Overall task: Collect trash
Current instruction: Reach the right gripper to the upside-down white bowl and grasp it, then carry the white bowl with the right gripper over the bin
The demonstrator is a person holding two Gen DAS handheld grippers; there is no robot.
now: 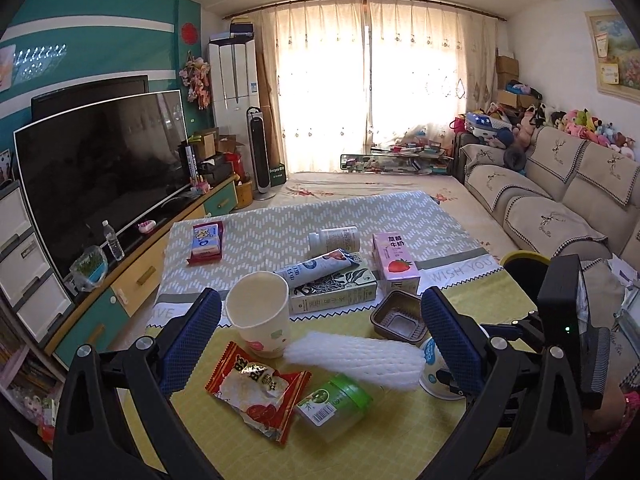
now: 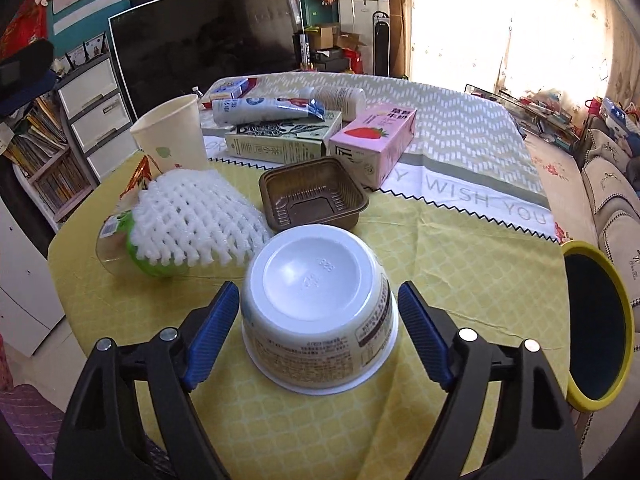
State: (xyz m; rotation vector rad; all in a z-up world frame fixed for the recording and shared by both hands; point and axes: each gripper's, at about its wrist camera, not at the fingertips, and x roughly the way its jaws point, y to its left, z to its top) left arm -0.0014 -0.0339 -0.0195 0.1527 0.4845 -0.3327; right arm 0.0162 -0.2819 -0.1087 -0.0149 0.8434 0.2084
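Trash lies on a yellow-clothed table (image 2: 460, 264). An upturned white bowl (image 2: 318, 308) sits between the fingers of my open right gripper (image 2: 319, 300), with gaps on both sides. It shows in the left wrist view (image 1: 434, 372) too. My left gripper (image 1: 320, 316) is open and empty above a white foam net (image 1: 356, 358), a red snack wrapper (image 1: 258, 394) and a green-lidded jar (image 1: 336, 402). A paper cup (image 1: 262, 314), a brown plastic tray (image 1: 398, 316), a pink strawberry milk carton (image 1: 394, 260) and a green tea box (image 1: 334, 290) lie beyond.
A yellow-rimmed black bin (image 2: 598, 332) stands at the table's right edge. A tube (image 1: 320, 266), a white bottle (image 1: 334, 238) and a red-blue packet (image 1: 206, 242) lie farther back. A TV (image 1: 100, 172) stands left, a sofa (image 1: 560, 196) right.
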